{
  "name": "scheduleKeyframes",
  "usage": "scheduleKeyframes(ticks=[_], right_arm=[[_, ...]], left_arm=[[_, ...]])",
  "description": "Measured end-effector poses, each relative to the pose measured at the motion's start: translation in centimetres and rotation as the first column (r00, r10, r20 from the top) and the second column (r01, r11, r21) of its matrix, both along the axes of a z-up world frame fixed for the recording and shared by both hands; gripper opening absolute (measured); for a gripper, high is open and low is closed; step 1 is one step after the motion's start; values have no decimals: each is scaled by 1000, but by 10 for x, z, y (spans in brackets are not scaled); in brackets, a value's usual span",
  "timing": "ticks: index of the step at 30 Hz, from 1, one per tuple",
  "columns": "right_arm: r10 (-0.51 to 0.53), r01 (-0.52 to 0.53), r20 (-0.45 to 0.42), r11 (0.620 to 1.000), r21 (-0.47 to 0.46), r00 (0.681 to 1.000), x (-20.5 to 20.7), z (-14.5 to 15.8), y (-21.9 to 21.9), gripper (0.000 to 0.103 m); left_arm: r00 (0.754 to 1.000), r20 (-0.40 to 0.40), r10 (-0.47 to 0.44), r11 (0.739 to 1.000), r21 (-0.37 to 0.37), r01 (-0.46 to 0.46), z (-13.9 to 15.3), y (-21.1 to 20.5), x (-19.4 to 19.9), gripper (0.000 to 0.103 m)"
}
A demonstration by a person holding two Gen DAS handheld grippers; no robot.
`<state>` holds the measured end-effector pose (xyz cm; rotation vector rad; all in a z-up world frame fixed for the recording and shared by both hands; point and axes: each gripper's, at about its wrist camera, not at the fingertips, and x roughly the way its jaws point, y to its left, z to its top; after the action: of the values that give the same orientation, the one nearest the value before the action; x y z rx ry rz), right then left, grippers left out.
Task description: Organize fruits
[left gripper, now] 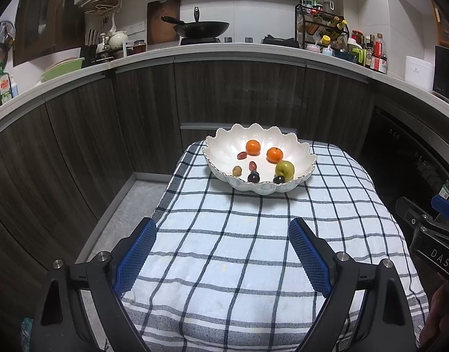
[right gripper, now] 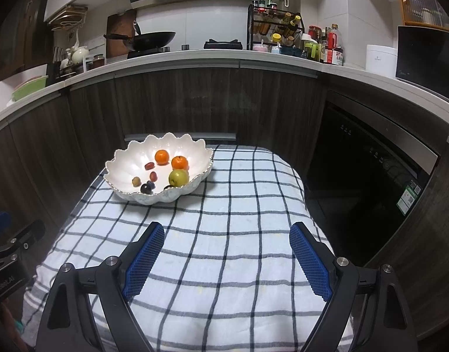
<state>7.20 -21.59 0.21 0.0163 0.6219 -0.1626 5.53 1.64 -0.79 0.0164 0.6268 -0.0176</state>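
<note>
— So, what does the table look like right now?

— Its checked cloth (left gripper: 253,249) covers the whole top, and nothing lies loose on it. The only thing standing there is a white scalloped bowl (left gripper: 221,146) at the far end.

— And the fruit?

— All of it that I can see is inside the bowl. Biggest is a green apple (left gripper: 284,169) at the near right side, then two oranges (left gripper: 253,147) toward the back, side by side but apart. Smaller still: two dark plums (left gripper: 253,177) against the near rim, a yellowish small fruit (left gripper: 236,171) to their left, and two little red ones (left gripper: 242,155) near the middle.

— Are the claws holding anything?

— No. The left gripper (left gripper: 221,248) has its jaws spread wide over bare cloth, nothing between the blue pads. The right gripper (right gripper: 226,253) is the same: wide apart, empty, well short of the bowl.

— So how far along is it?

— My guess is very near the end, since no fruit is left outside the bowl. Whether any sorting inside the bowl is meant, I cannot tell.
</note>
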Motion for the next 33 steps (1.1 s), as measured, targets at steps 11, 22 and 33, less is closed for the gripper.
scheduleKeyframes(ticks=[11,22,33], right_arm=[[-5,5,-4,1000,3,1000,2,-2,-2,88],[-10,10,-5,1000,5,1000,3,-2,-4,88],[-14,14,-7,1000,9,1000,2,-2,-5,88]], left_arm=[[1000,-11,-7,1000,-4,7,-2,0,1,93],[1000,-18,-15,1000,-10,15,-2,-2,0,93],[1000,-21,-20,1000,-8,20,-5,-3,2,93]])
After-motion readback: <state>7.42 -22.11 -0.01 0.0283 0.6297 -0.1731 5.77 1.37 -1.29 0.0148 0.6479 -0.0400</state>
